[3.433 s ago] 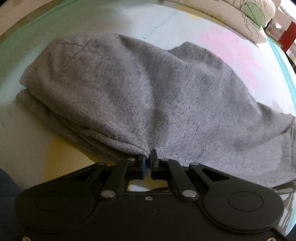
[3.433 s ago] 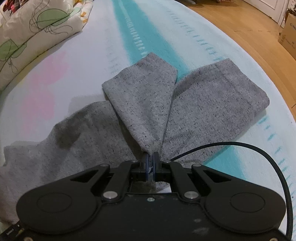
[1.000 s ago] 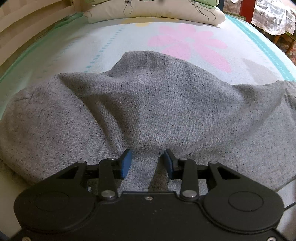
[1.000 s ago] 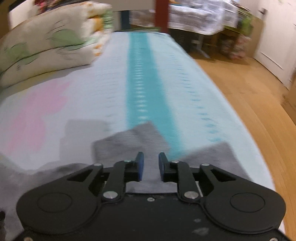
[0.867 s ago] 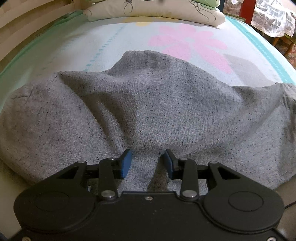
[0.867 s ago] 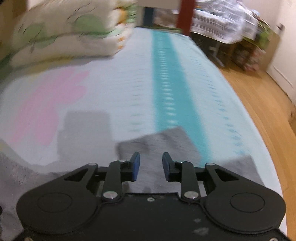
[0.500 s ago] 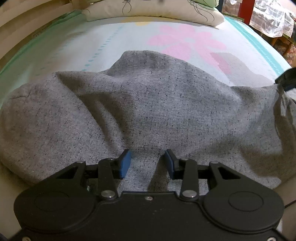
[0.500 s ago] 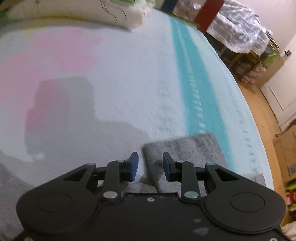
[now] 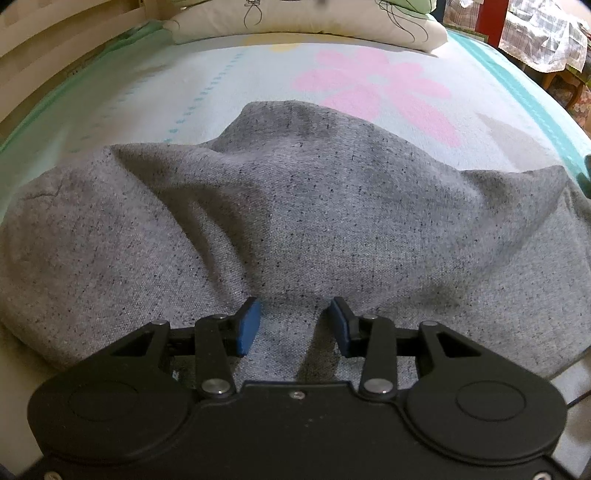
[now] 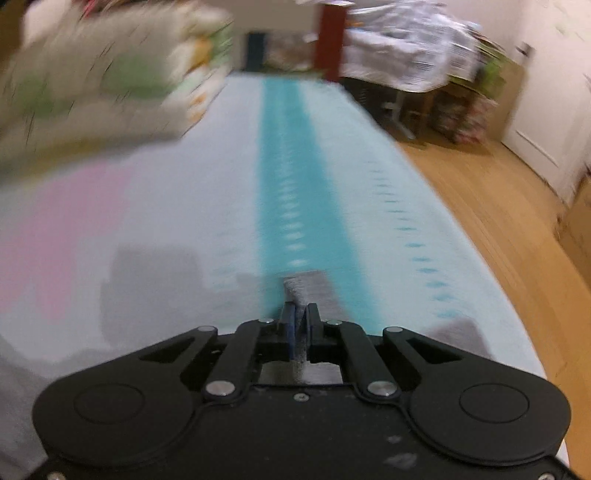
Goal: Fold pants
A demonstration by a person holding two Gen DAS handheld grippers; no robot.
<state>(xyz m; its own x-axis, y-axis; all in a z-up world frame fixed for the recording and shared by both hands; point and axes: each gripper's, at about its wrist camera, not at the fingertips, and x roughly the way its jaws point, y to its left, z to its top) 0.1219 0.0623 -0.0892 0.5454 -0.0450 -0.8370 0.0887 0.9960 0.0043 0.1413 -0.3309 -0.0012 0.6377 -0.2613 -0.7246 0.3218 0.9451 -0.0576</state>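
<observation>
The grey pants (image 9: 295, 206) lie bunched in a wide mound on the bed cover (image 9: 221, 85) in the left wrist view. My left gripper (image 9: 294, 325) rests low over their near edge, open, with flat fabric under the gap and its blue pads (image 9: 246, 326) clear of it. In the blurred right wrist view, my right gripper (image 10: 302, 317) has its jaws closing, and they pinch a narrow end of the grey pants (image 10: 306, 286) that sticks up past the tips. More grey cloth (image 10: 458, 332) shows to the gripper's right.
A flowered pillow (image 9: 295, 18) lies at the head of the bed, also visible as the blurred pillow (image 10: 92, 85). A teal stripe (image 10: 291, 166) runs along the cover. The bed's right edge meets a wooden floor (image 10: 498, 221), with cloth-draped furniture (image 10: 399, 48) beyond.
My right gripper swung across the bed with its jaws open, then closed them on an end of the pants. The left gripper stayed open and still; the pants' right side shifted slightly.
</observation>
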